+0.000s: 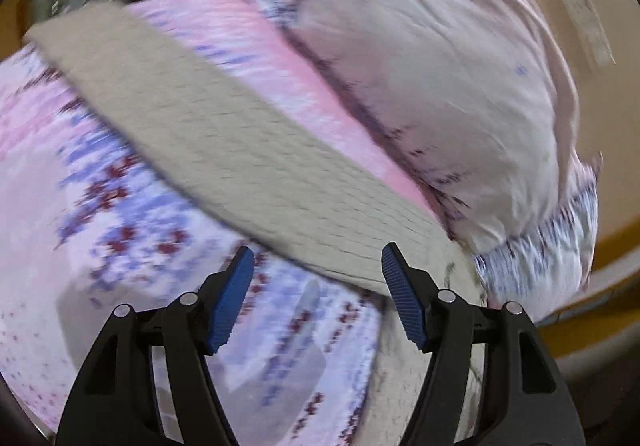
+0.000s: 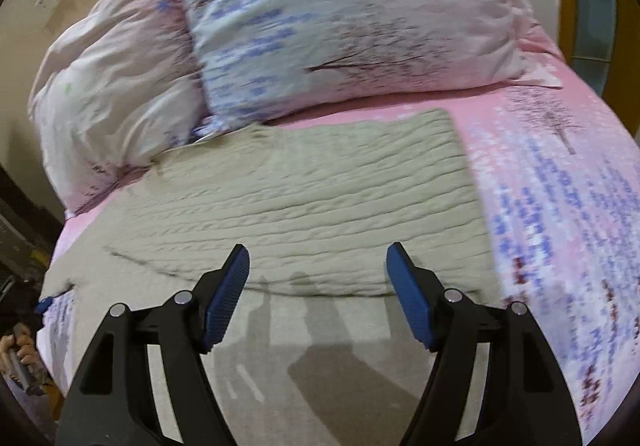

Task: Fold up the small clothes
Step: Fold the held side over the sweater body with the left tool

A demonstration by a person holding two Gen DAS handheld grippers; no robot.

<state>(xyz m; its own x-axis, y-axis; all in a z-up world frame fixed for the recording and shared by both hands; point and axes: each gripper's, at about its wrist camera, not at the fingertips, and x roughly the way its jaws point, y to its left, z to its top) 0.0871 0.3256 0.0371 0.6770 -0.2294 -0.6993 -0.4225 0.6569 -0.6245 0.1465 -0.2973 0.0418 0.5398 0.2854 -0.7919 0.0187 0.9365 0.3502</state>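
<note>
Both grippers read wide open from my end, blue pads spread, nothing between them

Right gripper (image 2: 318, 296): jaws well apart, hovering over the near part of the beige knit garment (image 2: 304, 197). Garment lies flat on the pink floral bedsheet (image 2: 560, 205), directly under and ahead of the fingers. Nearest me a smoother beige section with the gripper's shadow on it; past a dark curved edge or fold line just beyond the fingertips the cable-knit part runs away from me. Pads look clear of the cloth, though I can't tell the height. Far edge of the knit stops just short of the pillows

Left gripper (image 1: 318, 298): jaws equally wide, empty. Same garment (image 1: 240, 149) seen here as a long beige band crossing diagonally, upper left to lower right, its near edge passing just beyond the right fingertip (image 1: 400, 286). Sheet (image 1: 120, 246) shows between and under the fingers. View is blurred

Beyond: patterned pillow (image 2: 352, 25) at the head of the bed, pale pink pillow (image 2: 112, 85) beside it on the left, touching. Beige wall (image 2: 48, 5) behind
</note>
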